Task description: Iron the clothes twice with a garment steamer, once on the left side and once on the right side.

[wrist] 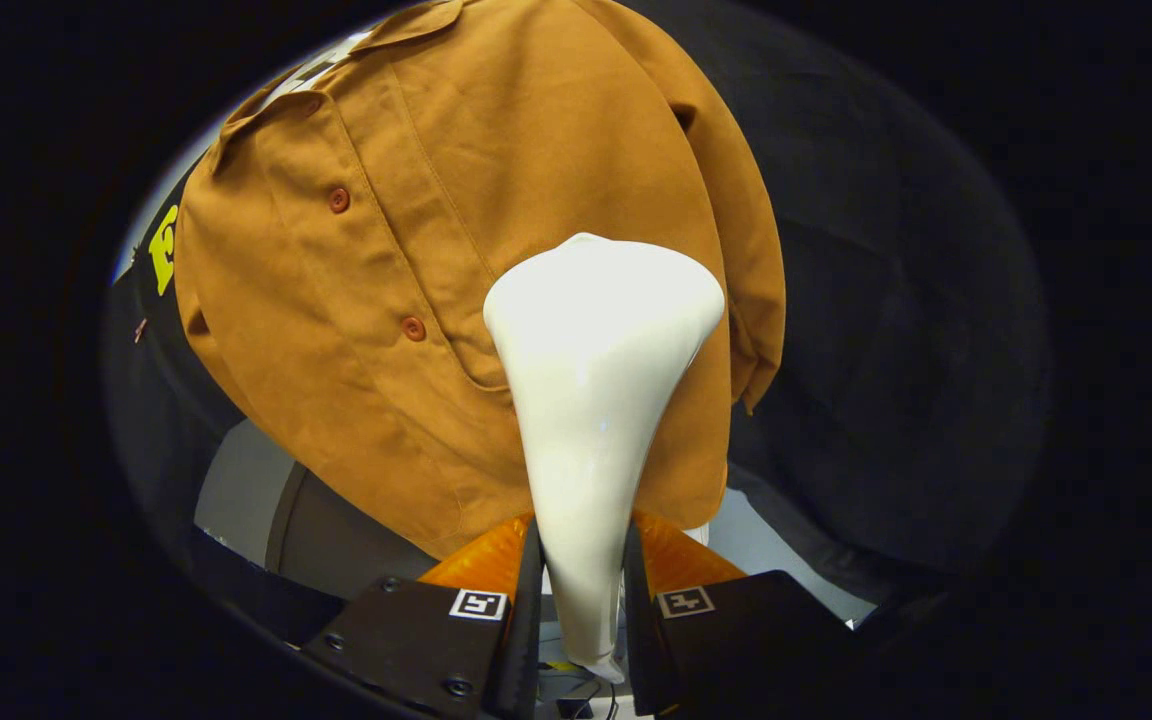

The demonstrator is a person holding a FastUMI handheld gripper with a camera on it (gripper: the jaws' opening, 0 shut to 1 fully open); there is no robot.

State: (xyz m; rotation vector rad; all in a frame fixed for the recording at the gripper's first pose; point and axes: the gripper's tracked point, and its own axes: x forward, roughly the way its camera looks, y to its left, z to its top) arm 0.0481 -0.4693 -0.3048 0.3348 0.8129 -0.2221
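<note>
A mustard-brown button shirt (366,300) hangs in front of the booth's black wall, its placket with round buttons to the left of the steamer. My gripper (581,590) is shut on the handle of a white garment steamer (591,400), which stands up between the fingers. The steamer's wide head rests against or very close to the shirt's right half, at about the chest pocket. Whether the head touches the cloth I cannot tell. The lower end of the handle pokes out below the fingers.
The shirt's right sleeve (746,250) hangs beside the steamer head. Below the shirt's hem lie a grey surface (236,490) and a dark rounded object (336,540). Black cloth (896,350) closes off the right side.
</note>
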